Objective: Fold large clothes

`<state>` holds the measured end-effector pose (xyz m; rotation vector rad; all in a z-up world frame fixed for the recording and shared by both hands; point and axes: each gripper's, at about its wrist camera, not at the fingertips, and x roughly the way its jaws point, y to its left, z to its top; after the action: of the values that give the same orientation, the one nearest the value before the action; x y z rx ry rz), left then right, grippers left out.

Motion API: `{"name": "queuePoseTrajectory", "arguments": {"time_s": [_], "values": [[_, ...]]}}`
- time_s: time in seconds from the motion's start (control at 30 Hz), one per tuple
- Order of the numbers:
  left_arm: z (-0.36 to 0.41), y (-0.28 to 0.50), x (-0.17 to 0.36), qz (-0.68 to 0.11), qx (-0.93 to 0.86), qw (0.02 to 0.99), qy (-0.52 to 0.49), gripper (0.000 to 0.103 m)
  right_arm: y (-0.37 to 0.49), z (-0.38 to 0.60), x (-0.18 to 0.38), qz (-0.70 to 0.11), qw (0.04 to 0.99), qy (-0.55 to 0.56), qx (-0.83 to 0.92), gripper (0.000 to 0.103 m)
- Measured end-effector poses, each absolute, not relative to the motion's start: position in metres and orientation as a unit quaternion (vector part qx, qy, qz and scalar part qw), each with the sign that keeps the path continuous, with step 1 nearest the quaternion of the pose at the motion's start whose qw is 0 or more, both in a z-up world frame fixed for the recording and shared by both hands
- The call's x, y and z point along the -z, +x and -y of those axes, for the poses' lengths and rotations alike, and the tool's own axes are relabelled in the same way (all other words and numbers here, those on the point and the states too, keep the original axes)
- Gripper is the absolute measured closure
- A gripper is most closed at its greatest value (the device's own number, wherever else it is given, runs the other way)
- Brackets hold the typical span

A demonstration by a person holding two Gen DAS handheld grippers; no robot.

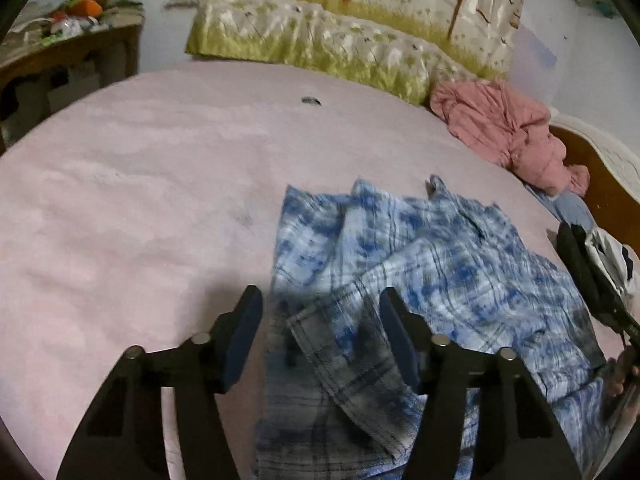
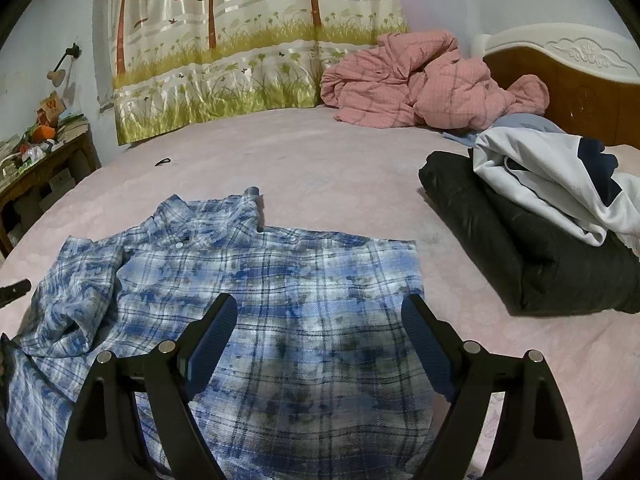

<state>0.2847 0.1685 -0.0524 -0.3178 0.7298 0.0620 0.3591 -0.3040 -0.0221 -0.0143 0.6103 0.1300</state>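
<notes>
Beside shirt [image 2: 280,280], black bundle [image 2: 520,248], right view only

Left gripper [image 1: 321,334] frame: black angular arms, silver round pins.
Left fingers [image 1: 244,340]: dark blue ribbed pads.
Right gripper [image 2: 318,346]: identical black-and-blue build.

A pale blue wall [image 2: 44,40] rises at eleven o'clock, a tree-printed curtain [image 2: 240,40] at twelve, a cluttered wooden side table [image 2: 44,168] at nine, and a carved headboard [image 2: 560,68] at two.
</notes>
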Motion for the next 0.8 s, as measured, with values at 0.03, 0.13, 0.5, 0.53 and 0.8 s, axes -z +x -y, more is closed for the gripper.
{"name": "queuePoseTrajectory", "arguments": {"time_s": [0.03,0.13,0.5,0.53,0.8], "values": [[-0.167,0.288,0.056,-0.367,-0.029,0.918,-0.150,0.067,0.359,0.304,0.022,-0.301,0.951,-0.006,-0.064,0.017],[-0.166,0.296,0.065,-0.395,-0.050,0.907,-0.136,0.074,0.358,0.304,0.022,-0.299,0.952,-0.007,-0.064,0.017],[-0.140,0.257,0.012,-0.264,-0.013,0.956,-0.129,0.101,0.358,0.304,0.022,-0.300,0.952,-0.006,-0.069,0.017],[-0.133,0.251,0.002,-0.246,0.010,0.960,-0.135,0.101,0.358,0.303,0.022,-0.300,0.951,-0.005,-0.070,0.017],[-0.017,0.264,-0.055,-0.256,0.137,0.954,-0.076,0.101,0.344,0.293,0.014,-0.276,0.955,0.002,-0.112,0.017]]}}
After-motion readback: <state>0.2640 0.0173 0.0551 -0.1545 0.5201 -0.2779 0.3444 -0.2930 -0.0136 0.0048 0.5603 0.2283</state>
